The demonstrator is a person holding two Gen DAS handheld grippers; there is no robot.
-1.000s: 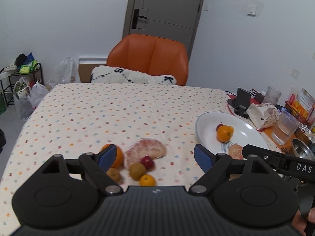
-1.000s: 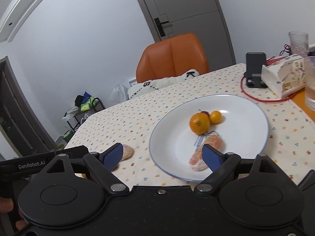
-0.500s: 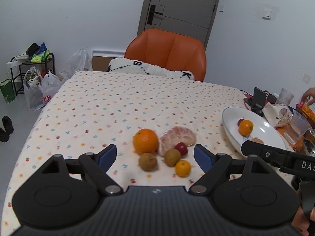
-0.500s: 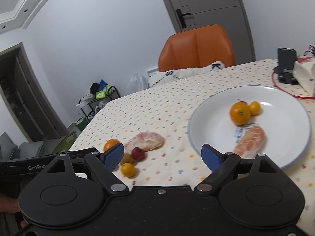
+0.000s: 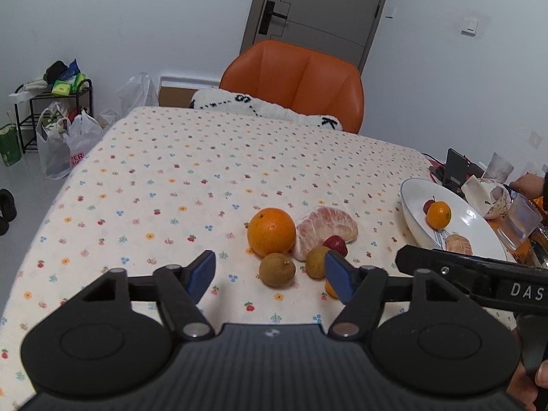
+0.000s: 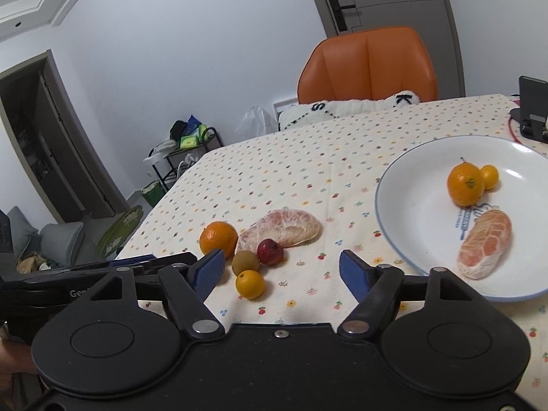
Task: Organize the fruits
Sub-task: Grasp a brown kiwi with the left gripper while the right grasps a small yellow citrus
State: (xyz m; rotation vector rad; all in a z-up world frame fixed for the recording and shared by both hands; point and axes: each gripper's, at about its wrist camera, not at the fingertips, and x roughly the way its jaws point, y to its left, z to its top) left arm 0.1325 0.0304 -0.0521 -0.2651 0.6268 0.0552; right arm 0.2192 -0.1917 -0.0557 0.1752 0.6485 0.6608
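A cluster of fruit lies on the flowered tablecloth: a large orange (image 5: 271,235) (image 6: 218,238), a peeled pomelo segment (image 5: 327,229) (image 6: 281,227), a small red fruit (image 5: 336,244) (image 6: 270,251), two brown kiwis (image 5: 277,269) (image 5: 316,261) and a small orange (image 6: 250,284). A white plate (image 6: 404,185) (image 5: 411,205) to the right holds an orange (image 6: 466,184), a small yellow fruit (image 6: 489,176) and a peeled citrus segment (image 6: 484,243). My left gripper (image 5: 270,275) is open just before the kiwis. My right gripper (image 6: 282,270) is open between cluster and plate, nothing held.
An orange chair (image 5: 294,82) with a white cushion (image 5: 267,108) stands at the table's far edge. A phone stand (image 5: 457,167), a paper box (image 5: 486,193) and glasses (image 5: 520,221) crowd the right side behind the plate. A hand (image 5: 527,185) reaches there. Bags and a rack (image 5: 51,126) sit on the floor left.
Both grippers have swung left, from over the plate toward the fruit cluster. The cluster now sits centred ahead of the left gripper and closer. Both stay open.
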